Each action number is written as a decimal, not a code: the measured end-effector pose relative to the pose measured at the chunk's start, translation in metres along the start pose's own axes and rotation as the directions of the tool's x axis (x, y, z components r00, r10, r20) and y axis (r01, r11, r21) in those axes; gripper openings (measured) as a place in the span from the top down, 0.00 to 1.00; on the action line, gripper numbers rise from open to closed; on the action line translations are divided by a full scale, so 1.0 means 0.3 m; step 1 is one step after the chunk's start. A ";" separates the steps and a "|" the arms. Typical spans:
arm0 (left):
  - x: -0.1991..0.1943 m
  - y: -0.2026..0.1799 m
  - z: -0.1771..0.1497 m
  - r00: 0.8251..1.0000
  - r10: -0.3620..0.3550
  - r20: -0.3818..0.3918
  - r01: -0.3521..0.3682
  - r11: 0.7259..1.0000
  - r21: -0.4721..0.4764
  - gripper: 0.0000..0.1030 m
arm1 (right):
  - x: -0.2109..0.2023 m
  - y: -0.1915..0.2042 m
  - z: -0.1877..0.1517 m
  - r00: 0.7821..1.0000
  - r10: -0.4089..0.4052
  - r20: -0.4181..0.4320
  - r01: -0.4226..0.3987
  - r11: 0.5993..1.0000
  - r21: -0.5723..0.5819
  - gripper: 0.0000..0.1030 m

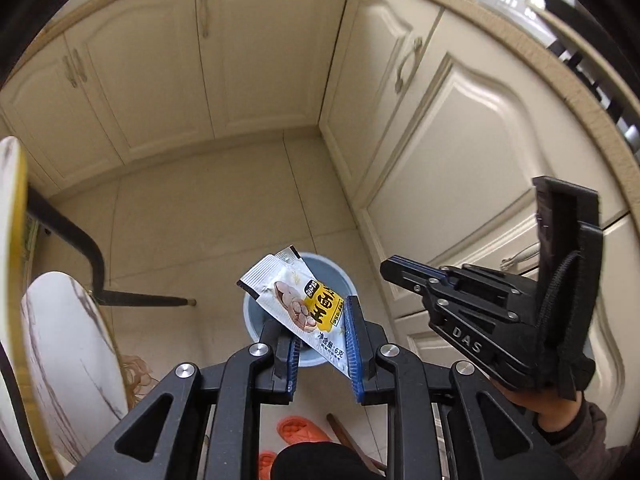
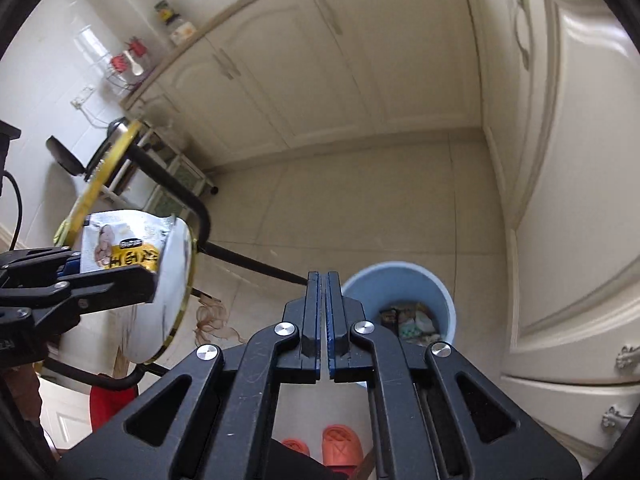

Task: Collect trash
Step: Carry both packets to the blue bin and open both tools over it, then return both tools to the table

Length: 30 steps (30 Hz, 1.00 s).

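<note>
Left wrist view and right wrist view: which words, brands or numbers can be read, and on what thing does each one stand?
"DAS": on the black body of the right claw, seen in the left wrist view.
"净含量:6克": on the sachet held in the left claw.
Large black characters on the sachet's yellow patch: partly cut off, not surely readable.
Sachet in the right wrist view: too blurred.

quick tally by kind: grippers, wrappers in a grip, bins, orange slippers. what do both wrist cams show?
Grippers: 2, left gripper and right gripper
Snack packet held: 1
Blue bin: 1
Orange slippers: 2
Total: 6
</note>
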State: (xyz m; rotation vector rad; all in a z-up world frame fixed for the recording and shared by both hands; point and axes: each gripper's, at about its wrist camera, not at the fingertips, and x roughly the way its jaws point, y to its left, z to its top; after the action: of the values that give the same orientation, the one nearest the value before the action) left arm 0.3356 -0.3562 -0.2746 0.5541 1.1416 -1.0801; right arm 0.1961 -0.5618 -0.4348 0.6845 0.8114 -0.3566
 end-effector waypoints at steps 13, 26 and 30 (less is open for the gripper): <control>0.008 -0.025 0.036 0.996 0.078 0.052 -0.080 0.996 0.034 0.38 | -0.079 0.001 -0.008 0.997 -0.037 0.061 0.037 0.999 0.011 0.76; -0.523 0.280 -0.237 0.845 0.407 0.347 -0.364 0.913 -0.186 0.06 | -0.215 0.508 0.054 0.981 0.094 0.170 -0.057 0.976 -0.211 0.24; -0.582 0.490 -0.298 0.776 0.552 0.305 -0.469 0.828 -0.308 0.06 | -0.191 0.639 0.060 0.981 0.098 0.168 -0.054 0.967 -0.251 0.22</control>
State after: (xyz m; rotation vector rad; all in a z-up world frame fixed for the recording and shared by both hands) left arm 0.4227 -0.1524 -0.1699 0.4223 0.6836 -0.5383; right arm 0.2717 -0.4318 -0.3018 0.4432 0.6418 -0.2387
